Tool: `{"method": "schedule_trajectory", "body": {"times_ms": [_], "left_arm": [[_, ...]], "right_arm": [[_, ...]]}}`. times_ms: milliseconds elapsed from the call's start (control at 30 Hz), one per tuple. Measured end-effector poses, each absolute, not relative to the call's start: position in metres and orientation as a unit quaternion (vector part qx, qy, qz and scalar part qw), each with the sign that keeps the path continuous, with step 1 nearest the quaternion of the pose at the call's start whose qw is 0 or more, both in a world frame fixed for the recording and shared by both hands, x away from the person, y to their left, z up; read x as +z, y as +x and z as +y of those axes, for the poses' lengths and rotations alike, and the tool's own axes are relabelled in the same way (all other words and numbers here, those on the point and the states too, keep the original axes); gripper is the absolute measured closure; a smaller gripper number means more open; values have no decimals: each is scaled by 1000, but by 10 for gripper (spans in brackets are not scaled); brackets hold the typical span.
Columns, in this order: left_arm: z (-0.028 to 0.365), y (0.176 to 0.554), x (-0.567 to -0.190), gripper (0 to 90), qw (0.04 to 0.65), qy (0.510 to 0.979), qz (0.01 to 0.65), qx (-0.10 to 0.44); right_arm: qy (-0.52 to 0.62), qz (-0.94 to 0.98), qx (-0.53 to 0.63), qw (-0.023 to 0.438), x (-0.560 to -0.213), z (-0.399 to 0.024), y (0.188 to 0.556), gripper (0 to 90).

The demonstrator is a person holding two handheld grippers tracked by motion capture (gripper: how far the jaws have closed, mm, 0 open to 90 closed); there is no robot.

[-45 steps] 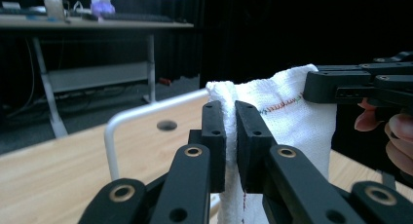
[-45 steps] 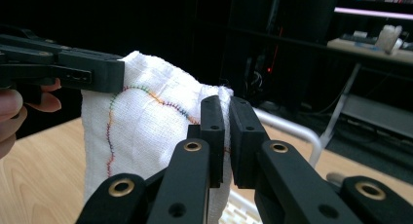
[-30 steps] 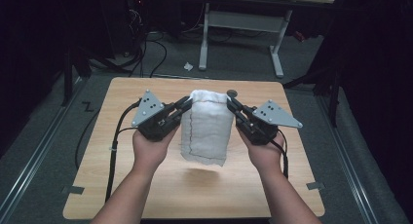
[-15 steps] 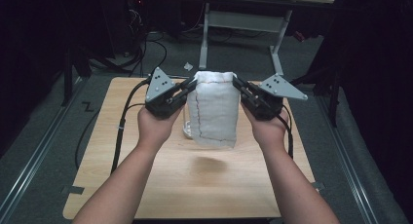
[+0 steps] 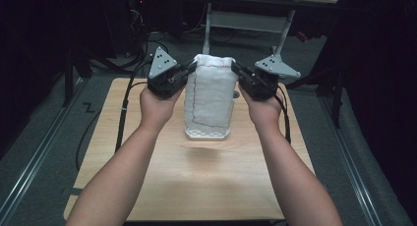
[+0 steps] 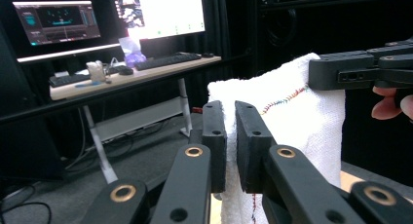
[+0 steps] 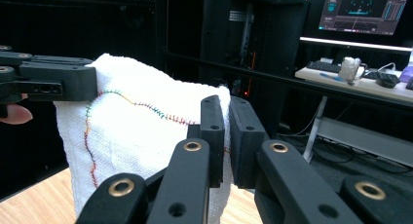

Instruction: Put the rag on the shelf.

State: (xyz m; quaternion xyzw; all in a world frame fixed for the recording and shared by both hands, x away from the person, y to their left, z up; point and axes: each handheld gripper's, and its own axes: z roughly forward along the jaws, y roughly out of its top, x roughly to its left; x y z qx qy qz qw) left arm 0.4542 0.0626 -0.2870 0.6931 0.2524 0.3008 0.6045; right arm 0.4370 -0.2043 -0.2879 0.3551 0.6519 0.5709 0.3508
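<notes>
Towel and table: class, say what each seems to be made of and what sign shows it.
Towel: likely woven cotton, matte white; nubbly weave, hangs limp, multicoloured stitched edge. Table: wood or wood-look laminate, smooth; pale grain lines.

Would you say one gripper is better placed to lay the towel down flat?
Neither clearly: the left gripper and right gripper each pinch a top corner of the hanging towel, level, so lowering together looks best.
</notes>
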Motion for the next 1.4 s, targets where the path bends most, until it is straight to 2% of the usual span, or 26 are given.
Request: {"method": "schedule_trajectory", "body": {"times_ms": [300,433,633,1067,1267,1400], "left_arm": [[60,489,-297,840,608,690,279,276],[61,503,-300,839,611,685,292,270],[62,513,-301,838,611,681,292,279],[55,541,-325,837,570,701,335,267],[51,550,-340,835,542,724,334,267],[52,560,-351,833,533,731,353,237]], "right_arm": [[372,655,565,336,-293,-206,469,860],[380,644,590,305,-293,-210,480,860],[375,649,584,310,-295,-207,492,860],[387,676,544,311,-318,-203,527,859],[399,685,538,287,-330,-205,542,858],[412,694,524,272,-340,-205,552,858]]}}
